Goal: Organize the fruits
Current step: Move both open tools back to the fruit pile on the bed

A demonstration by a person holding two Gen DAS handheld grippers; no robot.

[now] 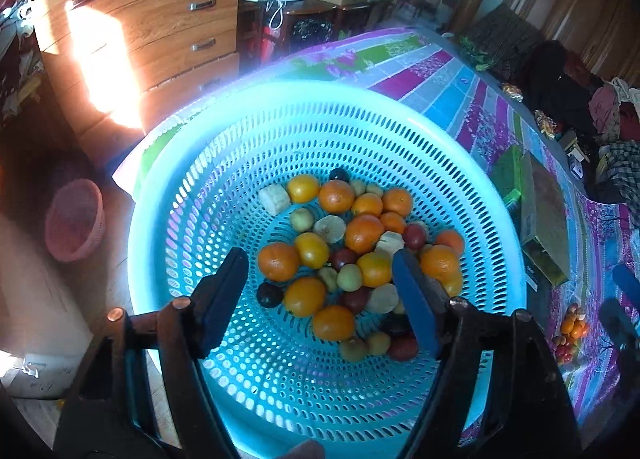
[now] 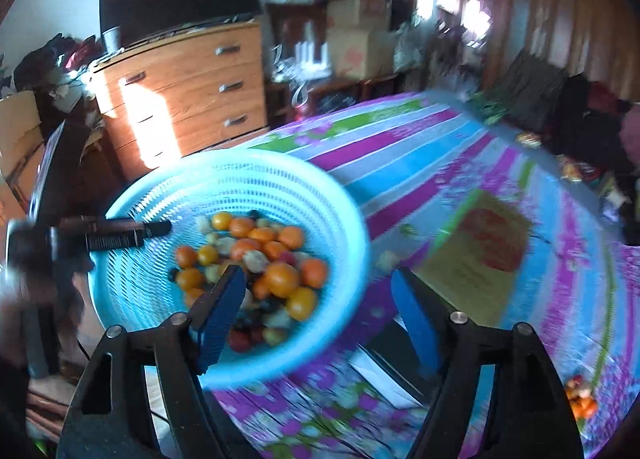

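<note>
The left gripper [image 1: 320,291] is hovering wide open and empty over the blue perforated basket [image 1: 208,195], where oranges [image 1: 363,233], plums and banana pieces are lying piled. The right gripper [image 2: 318,307] is gaping empty beside the basket, above the striped floral tablecloth [image 2: 420,187].

A wooden dresser [image 1: 160,23] stands beyond the striped tablecloth [image 1: 452,79].

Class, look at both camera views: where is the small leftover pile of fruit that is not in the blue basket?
The small fruit pile lies on the striped tablecloth, right of the blue basket, low right in both wrist views.
</note>
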